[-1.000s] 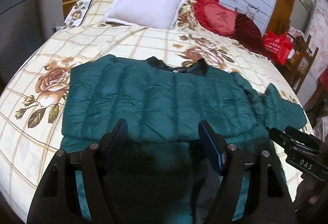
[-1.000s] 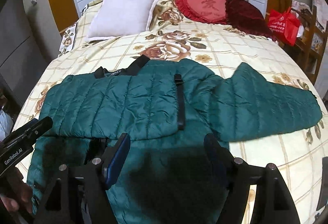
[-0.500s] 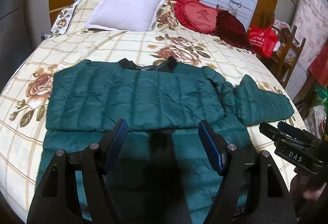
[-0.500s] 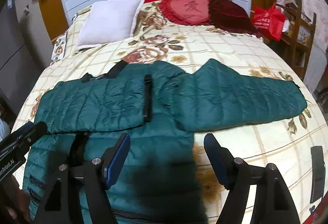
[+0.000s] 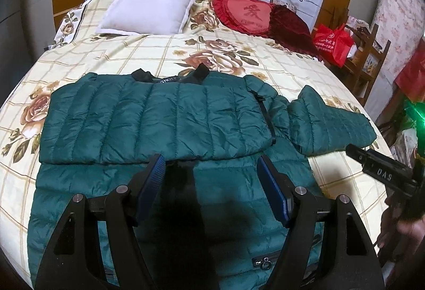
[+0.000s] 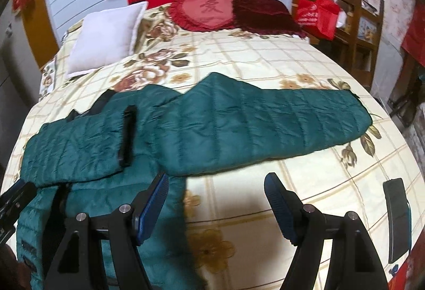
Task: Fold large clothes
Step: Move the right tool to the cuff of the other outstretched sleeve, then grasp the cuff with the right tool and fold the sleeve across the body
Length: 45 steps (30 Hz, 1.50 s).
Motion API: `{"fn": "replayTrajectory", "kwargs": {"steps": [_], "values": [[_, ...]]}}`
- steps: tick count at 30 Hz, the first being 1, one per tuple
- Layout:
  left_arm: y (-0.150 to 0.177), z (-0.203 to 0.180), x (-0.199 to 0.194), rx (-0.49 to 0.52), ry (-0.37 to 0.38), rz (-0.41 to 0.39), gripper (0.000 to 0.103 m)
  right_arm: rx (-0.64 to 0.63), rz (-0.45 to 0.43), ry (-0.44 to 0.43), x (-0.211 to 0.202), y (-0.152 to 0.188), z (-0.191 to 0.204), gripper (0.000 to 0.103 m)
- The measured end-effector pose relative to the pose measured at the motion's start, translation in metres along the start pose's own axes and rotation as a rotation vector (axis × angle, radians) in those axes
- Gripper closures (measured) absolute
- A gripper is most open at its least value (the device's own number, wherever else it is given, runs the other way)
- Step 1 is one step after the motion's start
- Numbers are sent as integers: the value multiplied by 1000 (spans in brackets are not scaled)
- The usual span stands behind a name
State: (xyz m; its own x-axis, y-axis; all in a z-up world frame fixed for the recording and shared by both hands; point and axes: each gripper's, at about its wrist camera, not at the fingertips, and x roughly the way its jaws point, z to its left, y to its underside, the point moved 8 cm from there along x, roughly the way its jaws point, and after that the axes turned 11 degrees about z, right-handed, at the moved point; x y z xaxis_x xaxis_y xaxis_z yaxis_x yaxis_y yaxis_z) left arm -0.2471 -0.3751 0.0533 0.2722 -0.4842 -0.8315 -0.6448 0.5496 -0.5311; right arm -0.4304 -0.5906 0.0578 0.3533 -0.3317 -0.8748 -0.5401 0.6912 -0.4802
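A dark green quilted puffer jacket (image 5: 159, 117) lies flat on the bed, its left sleeve folded across the chest. Its right sleeve (image 6: 265, 125) stretches out to the right over the bedspread; it also shows in the left wrist view (image 5: 329, 122). My left gripper (image 5: 211, 178) is open and empty above the jacket's lower body. My right gripper (image 6: 216, 194) is open and empty above the bedspread, just in front of the outstretched sleeve. The right gripper also shows at the right edge of the left wrist view (image 5: 377, 167).
The floral bedspread (image 6: 265, 56) carries a white pillow (image 5: 151, 11) and red heart cushions (image 5: 247, 13) at the head. A dark phone-like object (image 6: 397, 218) lies near the right bed edge. A red bag (image 6: 316, 13) and wooden shelf (image 6: 369, 32) stand right of the bed.
Both grippers have swung to the right and stayed open. The right gripper now faces the outstretched sleeve and bare bedspread instead of the jacket body. The jacket has not moved.
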Motion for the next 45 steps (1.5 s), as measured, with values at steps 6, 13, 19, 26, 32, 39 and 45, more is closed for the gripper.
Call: {"fn": "replayTrajectory", "kwargs": {"steps": [6, 13, 19, 26, 32, 39, 45], "values": [[3, 5, 8, -6, -14, 10, 31, 52, -3, 18, 16, -11, -30, 30], [6, 21, 18, -43, -7, 28, 31, 213, 20, 85, 54, -29, -100, 29], [10, 29, 26, -51, -6, 41, 31, 401, 21, 137, 80, -41, -166, 28], [10, 43, 29, -82, 13, 50, 31, 560, 8, 213, 98, -61, -230, 23], [9, 48, 30, -89, 1, 40, 31, 585, 28, 243, 117, -79, -252, 22], [11, 52, 31, -85, -6, 48, 31, 492, -22, 255, 123, -90, -245, 64], [9, 66, 21, -112, -20, 31, 31, 424, -88, 148, 86, -101, -225, 89]]}}
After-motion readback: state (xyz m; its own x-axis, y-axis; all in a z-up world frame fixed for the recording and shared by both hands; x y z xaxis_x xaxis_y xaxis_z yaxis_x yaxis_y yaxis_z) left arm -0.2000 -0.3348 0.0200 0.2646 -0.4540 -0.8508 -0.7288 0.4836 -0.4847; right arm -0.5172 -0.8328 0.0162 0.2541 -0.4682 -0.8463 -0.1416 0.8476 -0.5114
